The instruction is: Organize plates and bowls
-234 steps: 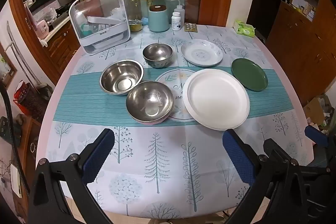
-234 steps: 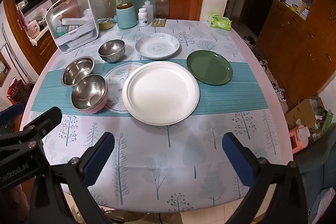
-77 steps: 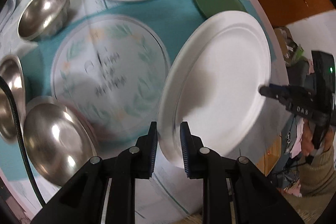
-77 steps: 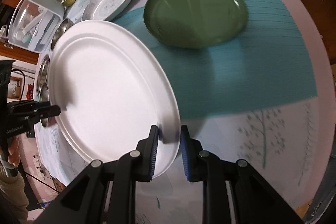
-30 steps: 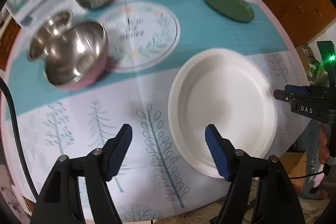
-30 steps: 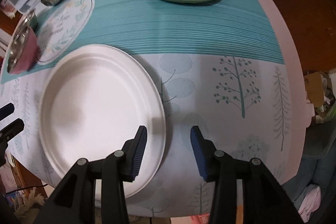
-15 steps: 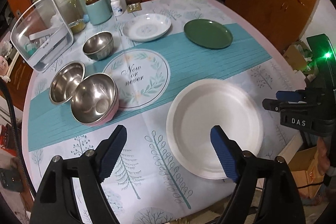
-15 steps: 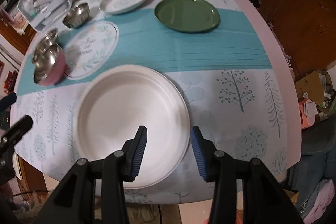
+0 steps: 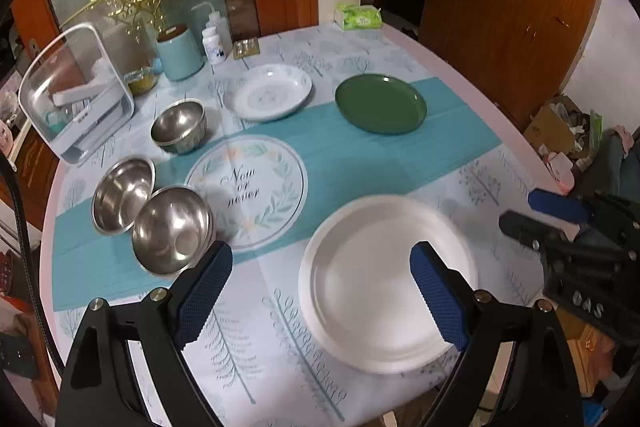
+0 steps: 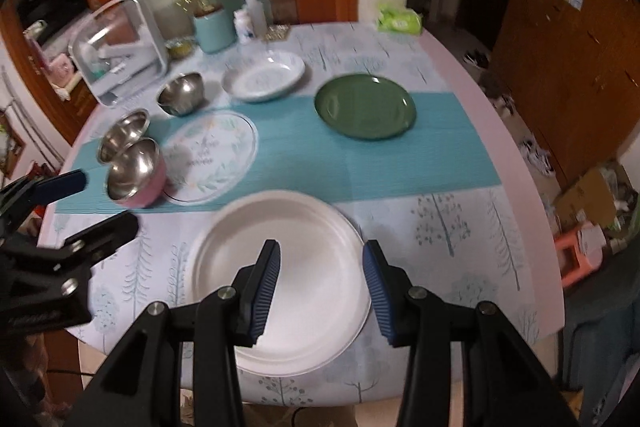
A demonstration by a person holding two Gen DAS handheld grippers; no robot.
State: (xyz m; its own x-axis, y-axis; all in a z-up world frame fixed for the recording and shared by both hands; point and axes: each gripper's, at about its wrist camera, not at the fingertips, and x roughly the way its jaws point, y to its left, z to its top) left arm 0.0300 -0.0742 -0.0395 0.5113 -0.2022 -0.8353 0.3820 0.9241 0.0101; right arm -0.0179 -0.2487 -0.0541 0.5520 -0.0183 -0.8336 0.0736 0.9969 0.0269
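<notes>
We judge the white plate (image 9: 384, 283) sits as a stacking base; left hand-held gripper (image 9: 320, 291) opening, right hand-held gripper (image 10: 320, 291) part-open, both empty.

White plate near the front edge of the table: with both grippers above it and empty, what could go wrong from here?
1. The white plate lies close to the table's near edge; a nudge could push it off.
2. The pink-sided steel bowl touches or overlaps the steel bowl beside it; lifting one may knock the other.
3. The left gripper, its jaws opening with nothing between them, hangs near that bowl and might clip it.
</notes>
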